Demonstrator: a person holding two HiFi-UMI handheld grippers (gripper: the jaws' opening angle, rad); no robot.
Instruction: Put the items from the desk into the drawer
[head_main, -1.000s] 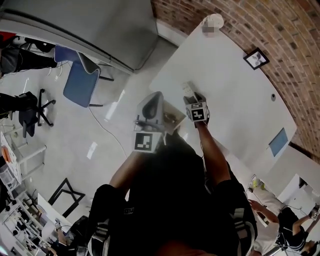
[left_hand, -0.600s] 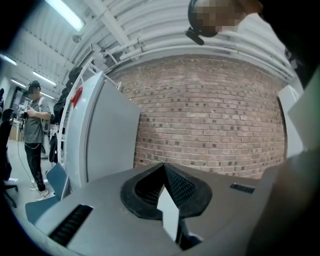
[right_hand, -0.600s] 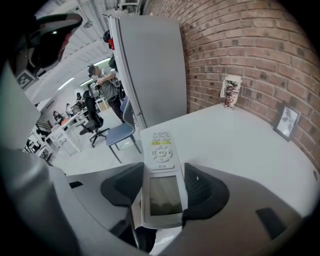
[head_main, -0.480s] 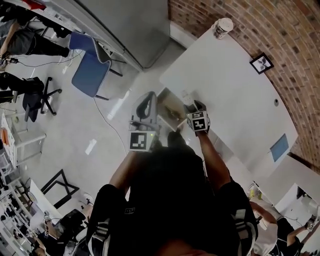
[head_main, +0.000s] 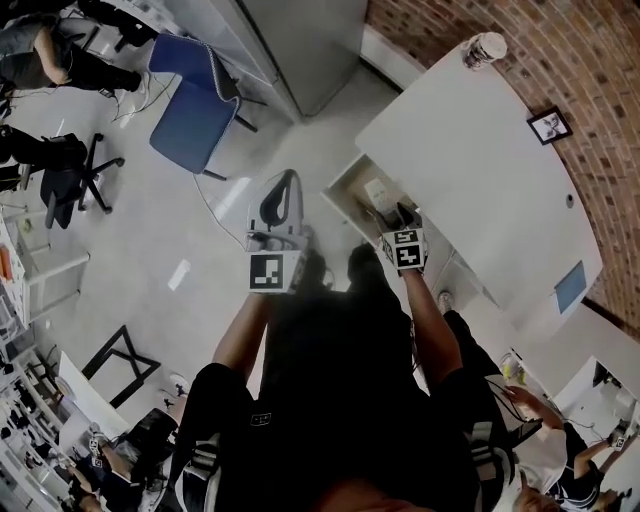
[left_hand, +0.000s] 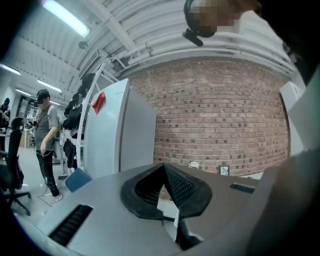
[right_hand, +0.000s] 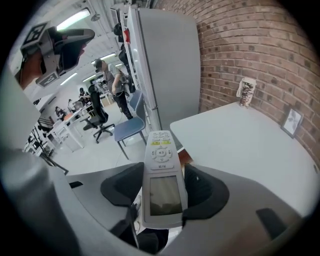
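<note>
- Pale grey plastic makes up the remote control (right_hand: 161, 172), a long slim handset with rounded corners.
- Its lower half carries a rectangular screen, dark and blank; above that sit a round ring of direction keys, a wide bar key and rows of small buttons, two of them yellow-green.
- Marks are printed on the keys, but they are too small to read, and no brand name can be made out.
- The right gripper (head_main: 395, 215) grips the remote by its long edges, one black pad on each side of the screen, with the button end sticking out ahead of the jaws.
- In the head view the remote hangs over the open drawer (head_main: 345, 195), which is pulled out from under the near edge of the white desk (head_main: 480, 150).
- The left gripper (left_hand: 163, 170) is raised beside the drawer, its ribbed pads meeting at the tips with nothing between them.
- A patterned cup (head_main: 485, 48) and a small framed picture (head_main: 549, 125) stand on the desk by the brick wall (head_main: 600, 120).
</note>
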